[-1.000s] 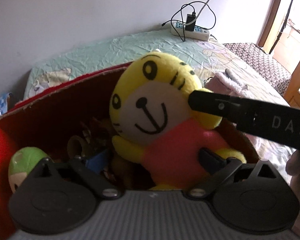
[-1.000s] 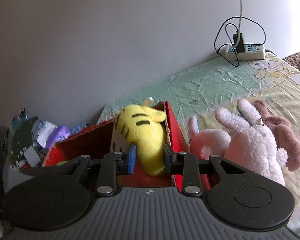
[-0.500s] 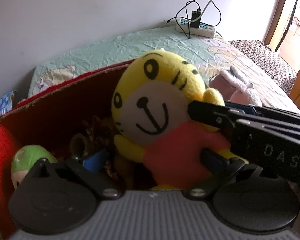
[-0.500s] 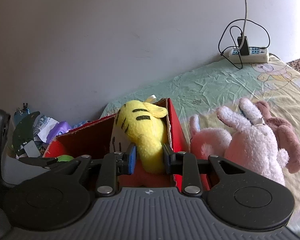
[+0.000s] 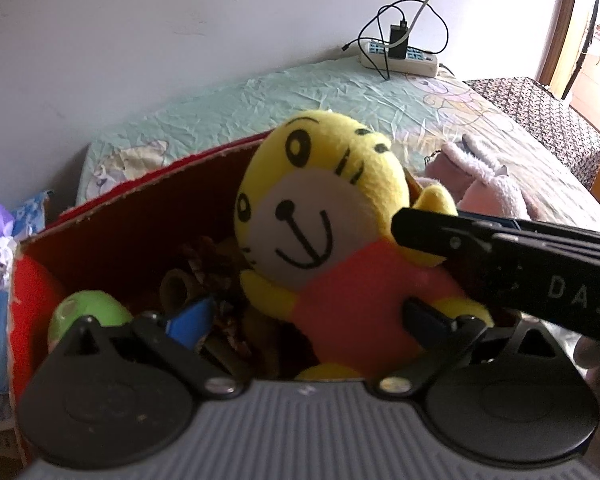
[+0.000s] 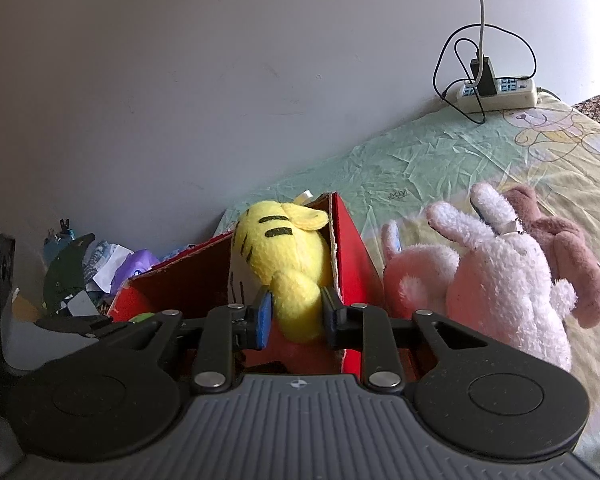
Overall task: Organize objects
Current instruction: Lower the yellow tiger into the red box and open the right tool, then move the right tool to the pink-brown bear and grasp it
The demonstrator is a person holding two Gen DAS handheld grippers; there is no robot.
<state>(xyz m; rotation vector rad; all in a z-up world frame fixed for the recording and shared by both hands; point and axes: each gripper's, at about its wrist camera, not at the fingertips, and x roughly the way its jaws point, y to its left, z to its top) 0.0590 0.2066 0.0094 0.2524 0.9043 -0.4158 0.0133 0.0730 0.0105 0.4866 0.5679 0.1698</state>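
- The red cardboard box (image 5: 112,216) stands on the bed (image 5: 284,100) by the wall; it is the container the toys are gathered into. At its left end lies a green ball toy (image 5: 88,312), with dark clutter beside it.
- The left tool (image 5: 306,320) hangs over the box with its jaws spread wide and nothing pinched. Its right finger lies against the plush's red belly, likely to steady it.
- The yellow tiger plush (image 5: 324,216) sits upright at the right end of the box, head above the rim, so it is not yet fully settled inside.
- The right tool (image 6: 294,316) pinches the plush's yellow arm; its jaws have just been closing on it, and the soft limb bulges between the pads.
- Further right, the pink rabbit plush (image 6: 504,264) and a brown plush (image 6: 572,248) lie on the bed beside the box, waiting their turn by my reading.
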